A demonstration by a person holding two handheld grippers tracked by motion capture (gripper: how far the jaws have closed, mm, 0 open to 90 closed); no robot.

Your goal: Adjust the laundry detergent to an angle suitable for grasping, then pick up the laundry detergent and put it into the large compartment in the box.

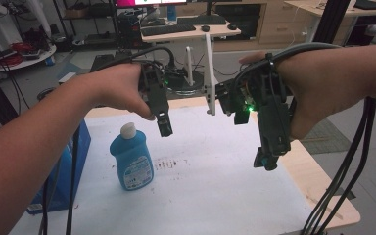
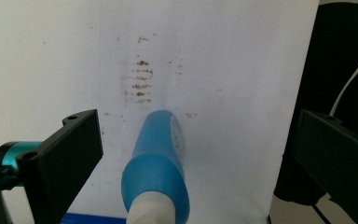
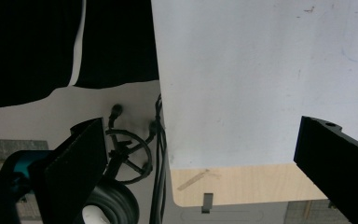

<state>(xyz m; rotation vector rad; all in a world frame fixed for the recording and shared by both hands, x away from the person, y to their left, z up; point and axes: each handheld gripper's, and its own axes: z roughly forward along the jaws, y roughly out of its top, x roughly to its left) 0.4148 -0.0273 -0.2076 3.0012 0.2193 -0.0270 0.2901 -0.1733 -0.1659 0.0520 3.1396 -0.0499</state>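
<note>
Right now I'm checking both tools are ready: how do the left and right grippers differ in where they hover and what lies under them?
The left gripper hangs right above the blue bottle, which stands between its fingers in its own view; the right gripper hangs near the table's right edge with bare white cover under it. The right one sits lower in the high view. Both are open and hold nothing.

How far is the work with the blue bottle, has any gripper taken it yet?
Nothing looks done: the blue bottle stands upright on the white table, cap on, untouched. The left gripper hangs open above it; the right gripper is open at the table's edge. Grasping remains.
</note>
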